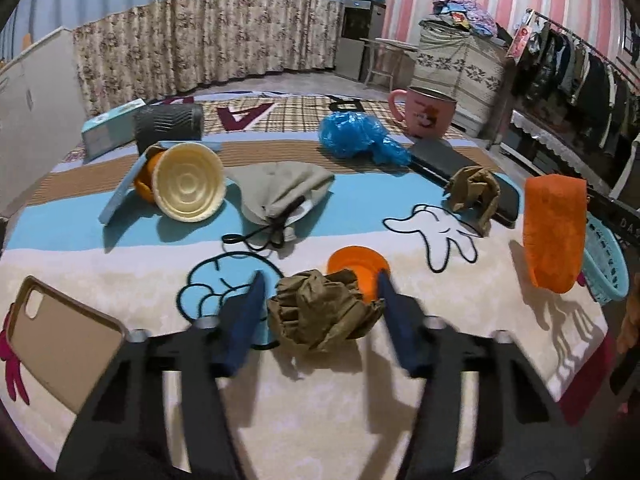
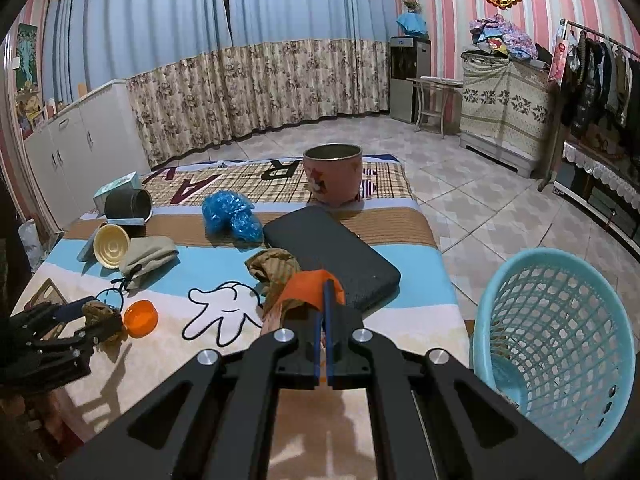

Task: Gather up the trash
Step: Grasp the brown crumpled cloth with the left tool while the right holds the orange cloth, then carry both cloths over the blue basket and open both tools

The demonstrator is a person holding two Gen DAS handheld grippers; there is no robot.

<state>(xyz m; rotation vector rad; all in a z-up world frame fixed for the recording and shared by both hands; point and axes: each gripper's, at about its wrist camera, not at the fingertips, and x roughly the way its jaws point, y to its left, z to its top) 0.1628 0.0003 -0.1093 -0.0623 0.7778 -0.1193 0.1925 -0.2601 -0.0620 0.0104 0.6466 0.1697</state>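
Observation:
My left gripper (image 1: 320,280) is open, its blue fingers on either side of a crumpled brown paper ball (image 1: 322,312) on the cartoon mat; I cannot tell if they touch it. An orange lid (image 1: 356,262) lies just behind the ball. My right gripper (image 2: 327,284) is shut on an orange cloth-like piece (image 2: 308,284), which shows as a hanging orange thing in the left wrist view (image 1: 554,232). A teal mesh basket (image 2: 560,344) stands on the floor right of the mat. A second brown paper wad (image 2: 272,266) and a crumpled blue plastic bag (image 2: 232,212) lie further back.
On the mat are a black flat case (image 2: 332,256), a pink mug (image 2: 333,178), a cream bowl (image 1: 188,186), a grey drawstring pouch (image 1: 280,192), a dark cylinder (image 1: 168,124), a phone case (image 1: 60,336). Tiled floor and furniture lie beyond.

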